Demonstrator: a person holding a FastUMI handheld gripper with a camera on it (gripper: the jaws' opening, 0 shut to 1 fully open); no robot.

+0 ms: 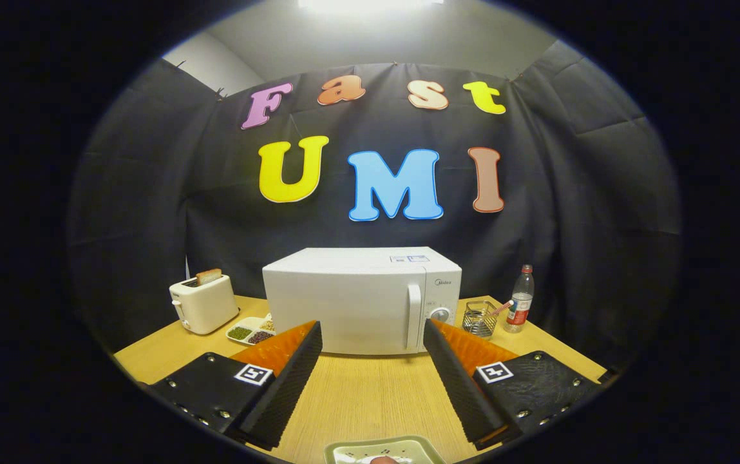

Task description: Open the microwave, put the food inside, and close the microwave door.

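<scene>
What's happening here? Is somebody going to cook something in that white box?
A person is holding a gripper with its fingers spread open, gripping nothing. It points at a white microwave on the wooden table, whose door is shut. A small dish of food sits close by, between the fingers. Nothing has gone in yet.

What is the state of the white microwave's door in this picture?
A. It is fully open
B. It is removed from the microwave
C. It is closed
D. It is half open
C: the door of the white box-shaped microwave sits flush with its front, the vertical white handle flat beside the control knob, while the open gripper holds nothing, its fingers short of the door.
</scene>
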